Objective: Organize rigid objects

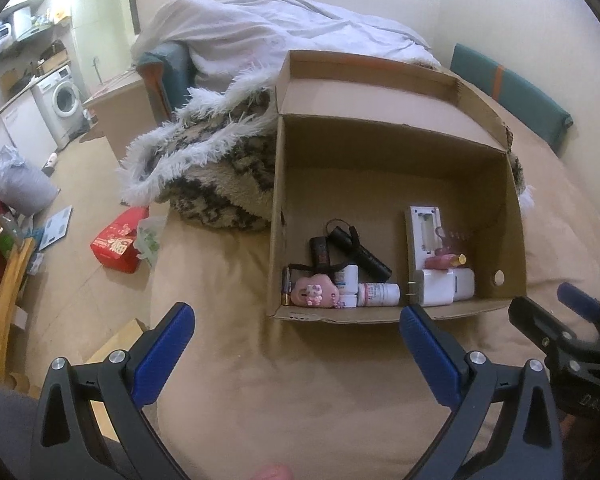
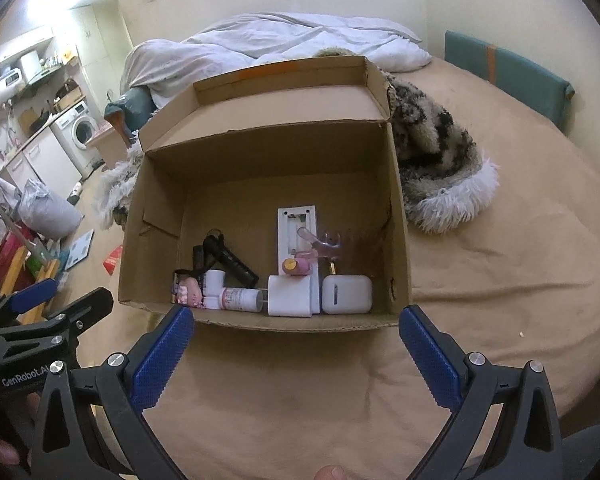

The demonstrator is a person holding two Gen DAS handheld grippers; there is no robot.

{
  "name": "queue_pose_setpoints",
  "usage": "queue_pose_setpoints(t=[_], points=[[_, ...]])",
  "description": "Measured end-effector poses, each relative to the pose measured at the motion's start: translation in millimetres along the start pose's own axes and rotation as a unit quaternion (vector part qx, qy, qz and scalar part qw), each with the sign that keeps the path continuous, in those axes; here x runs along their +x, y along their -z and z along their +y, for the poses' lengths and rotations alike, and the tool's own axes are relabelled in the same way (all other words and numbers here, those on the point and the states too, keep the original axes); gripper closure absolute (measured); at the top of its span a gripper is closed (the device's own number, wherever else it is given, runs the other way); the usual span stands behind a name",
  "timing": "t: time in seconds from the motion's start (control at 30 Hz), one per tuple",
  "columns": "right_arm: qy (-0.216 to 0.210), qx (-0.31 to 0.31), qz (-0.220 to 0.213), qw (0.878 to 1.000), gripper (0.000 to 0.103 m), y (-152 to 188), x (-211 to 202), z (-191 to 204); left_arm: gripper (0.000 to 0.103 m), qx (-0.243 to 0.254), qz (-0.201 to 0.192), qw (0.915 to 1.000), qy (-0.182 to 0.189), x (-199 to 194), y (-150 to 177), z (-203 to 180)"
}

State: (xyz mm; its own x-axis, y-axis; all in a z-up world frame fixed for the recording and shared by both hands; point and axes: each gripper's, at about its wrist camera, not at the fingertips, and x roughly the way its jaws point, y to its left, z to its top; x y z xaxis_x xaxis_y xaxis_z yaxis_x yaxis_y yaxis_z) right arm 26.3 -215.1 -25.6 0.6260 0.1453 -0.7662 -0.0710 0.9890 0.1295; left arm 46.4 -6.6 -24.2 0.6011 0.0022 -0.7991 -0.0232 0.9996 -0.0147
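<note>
An open cardboard box [image 1: 512,216] [image 2: 156,200] stands on the tan bed. Along its near wall lie several small items: a pink charm [image 1: 314,290], a white pill bottle [image 1: 378,294] [image 2: 240,299], a black flashlight [image 1: 360,254] [image 2: 232,262], a white charger [image 1: 440,288] [image 2: 290,296], a white earbud case [image 2: 346,295], a grey-white remote [image 1: 422,232] [image 2: 296,232] and a pink hair clip [image 2: 324,242]. My left gripper [image 1: 296,340] is open and empty, just in front of the box. My right gripper [image 2: 296,340] is open and empty at the box's near edge.
A furry patterned blanket [image 1: 220,176] [image 2: 436,152] lies behind the box, with a white duvet [image 1: 260,40] beyond. A teal cushion [image 2: 512,76] leans on the wall. A red box [image 1: 118,246] lies on the floor left of the bed.
</note>
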Motion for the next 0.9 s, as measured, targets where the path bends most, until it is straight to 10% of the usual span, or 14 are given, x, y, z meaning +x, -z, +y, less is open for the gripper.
queue_pose_setpoints(t=[0.9], points=[[0.001, 0.006, 0.006, 1.000, 0.000, 1.0, 1.6, -2.6, 0.001, -0.003, 0.008, 1.0000, 0.002, 0.2, 1.3, 0.4]])
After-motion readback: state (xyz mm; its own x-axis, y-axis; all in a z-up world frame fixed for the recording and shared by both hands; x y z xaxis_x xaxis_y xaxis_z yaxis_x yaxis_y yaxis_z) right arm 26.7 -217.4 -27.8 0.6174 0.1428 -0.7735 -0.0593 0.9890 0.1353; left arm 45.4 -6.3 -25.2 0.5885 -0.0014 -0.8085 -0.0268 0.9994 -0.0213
